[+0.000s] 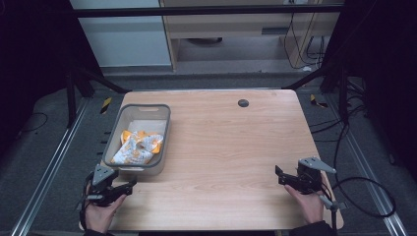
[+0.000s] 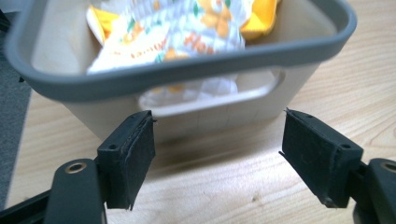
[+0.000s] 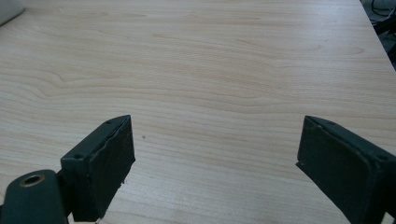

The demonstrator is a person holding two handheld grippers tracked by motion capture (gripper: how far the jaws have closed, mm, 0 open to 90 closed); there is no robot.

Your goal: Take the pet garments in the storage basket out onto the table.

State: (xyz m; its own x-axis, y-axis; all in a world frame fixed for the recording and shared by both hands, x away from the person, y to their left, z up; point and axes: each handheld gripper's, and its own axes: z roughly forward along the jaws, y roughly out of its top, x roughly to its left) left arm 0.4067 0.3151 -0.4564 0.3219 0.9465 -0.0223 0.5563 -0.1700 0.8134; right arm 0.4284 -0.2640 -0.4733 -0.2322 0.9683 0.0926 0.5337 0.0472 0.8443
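A grey plastic bin [image 1: 162, 128] stands on the left part of the wooden table [image 1: 231, 142]. Inside it lie crumpled white and orange snack packets [image 1: 136, 147]. My left gripper [image 1: 125, 189] rests near the table's front left corner, just in front of the bin, open with nothing between its pads. In the left gripper view the bin's near wall [image 2: 224, 116] and handle slot are close ahead, with the packets [image 2: 182, 32] above the rim. My right gripper [image 1: 280, 176] sits near the front right edge, open over bare wood [image 3: 210, 93].
A small dark round grommet [image 1: 243, 103] is set in the table's far side. Metal frame rails run along both sides, and cables lie on the floor at the right [image 1: 364, 187].
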